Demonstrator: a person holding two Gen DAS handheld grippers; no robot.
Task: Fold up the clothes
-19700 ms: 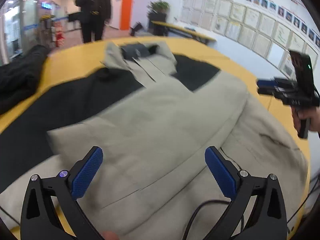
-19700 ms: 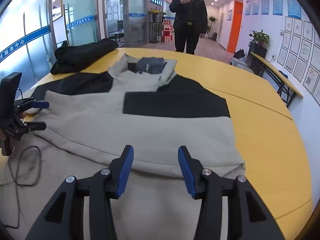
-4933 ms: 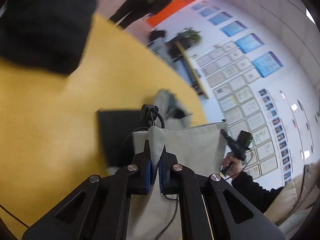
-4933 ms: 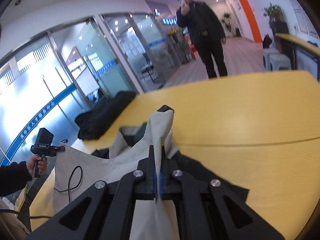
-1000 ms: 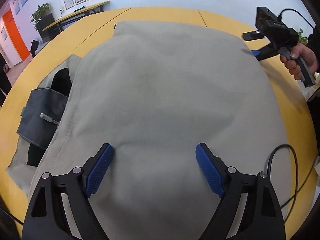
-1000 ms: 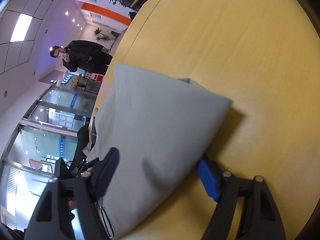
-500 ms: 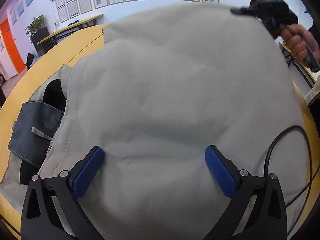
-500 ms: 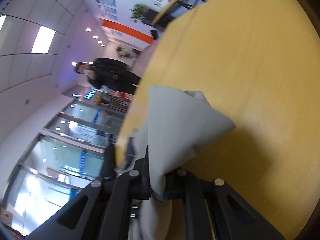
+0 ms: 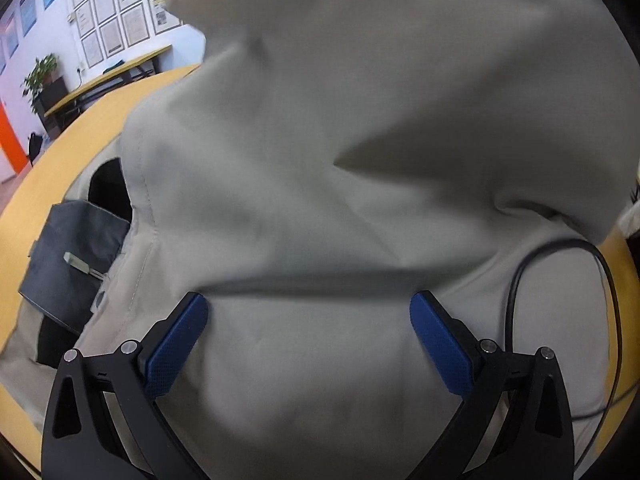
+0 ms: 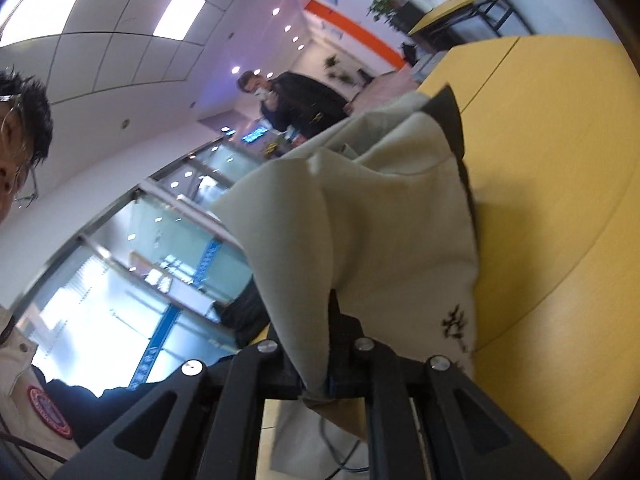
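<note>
Left wrist view: the left gripper (image 9: 308, 332) points steeply down at the jacket (image 9: 360, 184), its jaws spread as wide as they go. Nothing is clamped between them. The blue pads (image 9: 176, 344) stand over beige cloth, one on each side of a flat stretch of it, and whether they touch the fabric cannot be told. Just beyond the fingertips a fold runs across the jacket, and past that the far part of the garment rises in a big lifted sheet that fills the upper frame. To the left, the dark collar (image 9: 68, 256) with a small pull tab lies on the yellow table (image 9: 80, 128). A black cable (image 9: 560, 264) curves over the cloth on the right.

Right wrist view: the right gripper (image 10: 320, 384) is closed tight on an edge of the jacket (image 10: 380, 232), the cloth pinched between its pads and running forward from the jaws. From the grip the fabric spreads forward in a peaked drape, with a dark lining strip (image 10: 448, 116) at its far edge and a small black logo (image 10: 454, 326) near the jaws on the right. The lifted cloth hangs above the table (image 10: 560, 200), which shows bare to the right. A bystander in black (image 10: 304, 104) stands beyond the table.
</note>
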